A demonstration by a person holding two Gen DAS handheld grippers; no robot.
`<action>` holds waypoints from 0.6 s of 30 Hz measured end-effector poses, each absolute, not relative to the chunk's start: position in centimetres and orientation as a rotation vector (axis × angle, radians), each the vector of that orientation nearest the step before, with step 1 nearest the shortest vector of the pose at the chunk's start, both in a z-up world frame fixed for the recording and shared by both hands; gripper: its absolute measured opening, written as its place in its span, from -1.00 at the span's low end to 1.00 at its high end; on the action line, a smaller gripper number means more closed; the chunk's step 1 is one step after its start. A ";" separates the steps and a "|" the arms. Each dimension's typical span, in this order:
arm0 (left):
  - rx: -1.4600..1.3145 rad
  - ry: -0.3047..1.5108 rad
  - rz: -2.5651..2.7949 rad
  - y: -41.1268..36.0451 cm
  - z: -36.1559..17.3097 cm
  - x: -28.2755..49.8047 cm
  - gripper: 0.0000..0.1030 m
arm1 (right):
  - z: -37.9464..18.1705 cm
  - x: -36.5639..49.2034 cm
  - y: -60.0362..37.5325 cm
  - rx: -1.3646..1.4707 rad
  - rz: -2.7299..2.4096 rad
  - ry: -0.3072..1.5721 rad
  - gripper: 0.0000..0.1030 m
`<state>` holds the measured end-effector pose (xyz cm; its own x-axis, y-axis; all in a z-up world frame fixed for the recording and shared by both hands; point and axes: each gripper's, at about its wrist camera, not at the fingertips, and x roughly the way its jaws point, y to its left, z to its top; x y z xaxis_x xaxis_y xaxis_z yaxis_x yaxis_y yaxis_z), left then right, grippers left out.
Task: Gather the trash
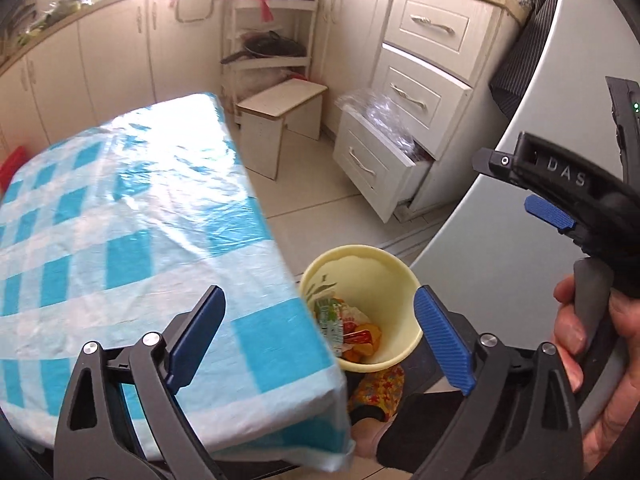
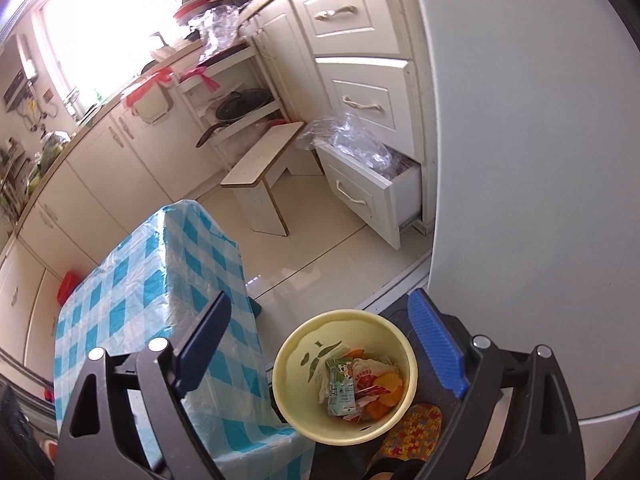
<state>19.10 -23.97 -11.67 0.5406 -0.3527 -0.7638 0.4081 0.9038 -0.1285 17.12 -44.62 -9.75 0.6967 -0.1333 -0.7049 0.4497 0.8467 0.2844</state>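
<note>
The left claw has two blue ribbed pads spread wide, and nothing sits between them. The right claw is spread wide too, and it holds nothing. In the left view, the right claw shows again at the right edge, held by a bare hand, but only one of its blue pads can be seen there.

Below both claws stands one round pale yellow plastic bin on the floor, just beside the table. The trash lies inside it: a small pile of crumpled wrappers, green and white, red, and orange. The pieces overlap, so I cannot count them. The table edge hides part of the bin in the left view.

One table with a blue and white checked plastic cloth fills the left side. Its near end is cut off by the claw arms.

Next to the bin is one colourful patterned slipper, partly hidden.

Farther out stand one small white wooden stool, and one cream drawer unit with three drawers. The bottom drawer is pulled open, with clear crinkly plastic sticking out. One dark frying pan rests on a shelf. The big grey wall of a fridge is cut off on the right.
</note>
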 end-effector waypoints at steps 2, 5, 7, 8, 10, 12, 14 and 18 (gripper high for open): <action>0.088 0.864 -0.432 -22.5 -10.4 18.1 0.83 | -9.0 16.5 -43.7 0.418 -0.334 0.714 0.75; 0.106 0.828 -0.404 -20.5 -8.9 16.7 0.85 | -8.3 14.4 -42.0 0.381 -0.332 0.679 0.79; 0.105 0.813 -0.384 -18.8 -8.0 15.6 0.85 | -8.3 12.6 -40.8 0.383 -0.323 0.670 0.80; 0.104 0.809 -0.376 -18.1 -7.6 15.2 0.85 | -8.3 11.6 -40.2 0.392 -0.313 0.669 0.80; 0.099 0.801 -0.362 -16.8 -6.8 14.3 0.85 | -7.9 10.1 -39.1 0.395 -0.303 0.660 0.80; 0.096 0.789 -0.342 -15.4 -5.9 13.3 0.85 | -7.2 8.6 -37.8 0.381 -0.289 0.655 0.82; 0.091 0.775 -0.330 -14.4 -5.0 12.5 0.85 | -6.4 7.3 -36.6 0.362 -0.270 0.657 0.82; 0.072 0.743 -0.311 -12.1 -3.4 10.7 0.85 | -4.4 5.0 -34.2 0.312 -0.244 0.656 0.86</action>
<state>10.73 -12.08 -3.38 0.6930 -0.2532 -0.6749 0.3036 0.9517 -0.0454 5.01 -34.19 -4.35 0.7666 -0.1232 -0.6302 0.3179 0.9255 0.2057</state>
